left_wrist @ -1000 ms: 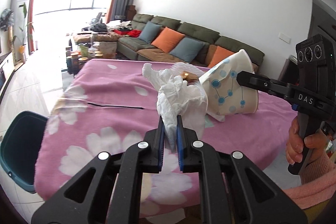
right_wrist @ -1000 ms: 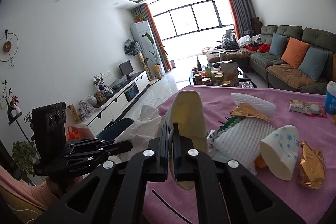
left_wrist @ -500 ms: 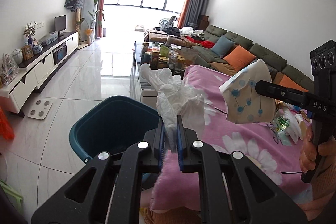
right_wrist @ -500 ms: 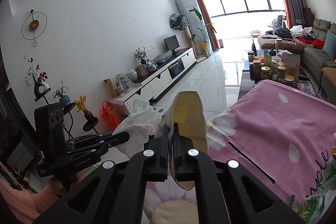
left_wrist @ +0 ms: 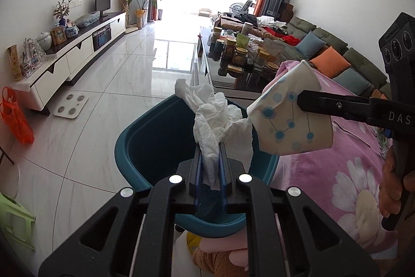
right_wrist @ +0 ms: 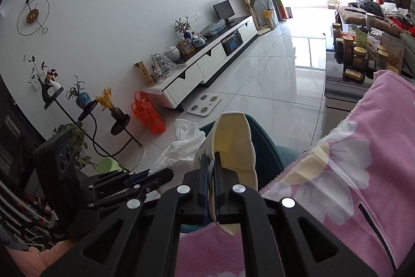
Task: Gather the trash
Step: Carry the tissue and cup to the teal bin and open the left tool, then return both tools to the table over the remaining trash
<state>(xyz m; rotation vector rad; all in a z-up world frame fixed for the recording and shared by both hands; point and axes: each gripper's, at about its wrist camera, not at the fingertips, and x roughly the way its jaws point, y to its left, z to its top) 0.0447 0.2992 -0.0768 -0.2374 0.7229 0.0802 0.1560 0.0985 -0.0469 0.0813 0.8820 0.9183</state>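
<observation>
Both grippers have swung off the pink flowered blanket toward the teal bin (left_wrist: 135,147) since the earlier frames: the left gripper (left_wrist: 210,155) pinches a crumpled white tissue (left_wrist: 215,118) over the bin's mouth, and the right gripper (right_wrist: 211,168) clamps a flattened paper cup (right_wrist: 236,142) above the bin's rim nearest the blanket. That blanket (right_wrist: 350,173) covers the table's corner just beside the bin. Beyond lie glossy white floor tiles (left_wrist: 124,64), a white TV cabinet (left_wrist: 77,53) along the wall, an orange bag (left_wrist: 15,118) and a jar-crowded coffee table (left_wrist: 233,74).
</observation>
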